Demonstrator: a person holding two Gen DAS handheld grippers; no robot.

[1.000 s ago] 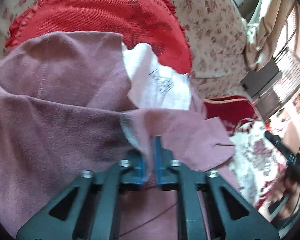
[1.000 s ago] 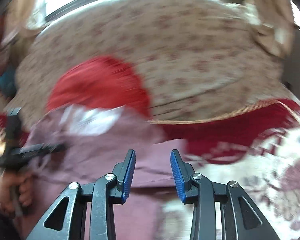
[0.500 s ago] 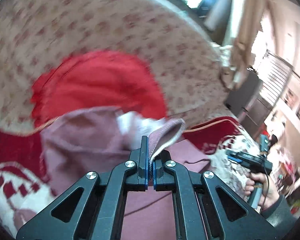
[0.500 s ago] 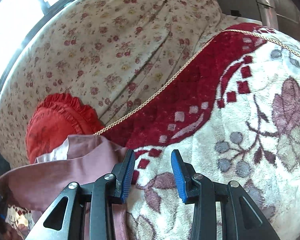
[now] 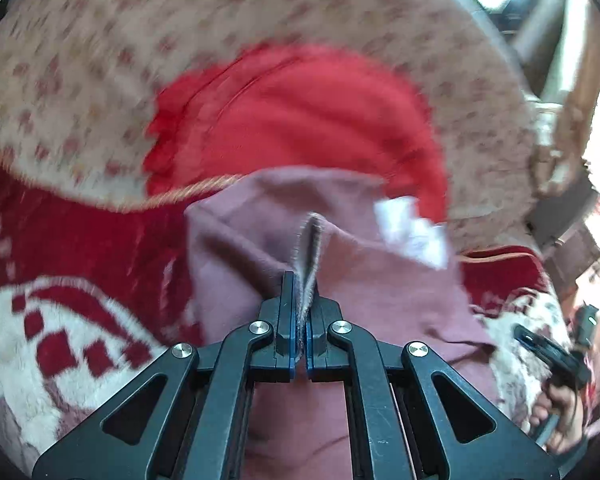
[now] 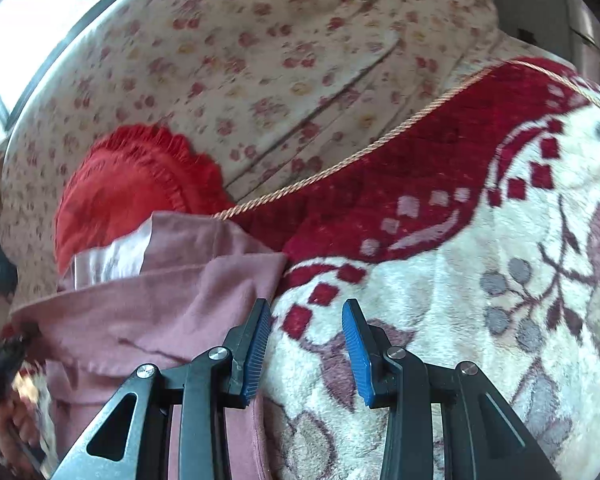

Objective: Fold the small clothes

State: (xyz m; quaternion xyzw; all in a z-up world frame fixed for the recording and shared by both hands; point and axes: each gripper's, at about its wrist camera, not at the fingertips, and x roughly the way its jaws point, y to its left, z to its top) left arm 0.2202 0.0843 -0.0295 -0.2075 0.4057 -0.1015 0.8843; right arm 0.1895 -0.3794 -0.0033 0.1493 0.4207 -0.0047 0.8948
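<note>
Left wrist: red cushion (image 5: 300,120) behind pinched garment (image 5: 380,280).

The left gripper (image 5: 299,292) is clamping its blue-padded fingers tight on a raised fold of the mauve garment (image 5: 352,304), pinching it between the pads. The right gripper (image 6: 305,344) is holding its fingers spread apart (nothing between them), its left finger (image 6: 256,344) lying just beside the garment's edge.
</note>
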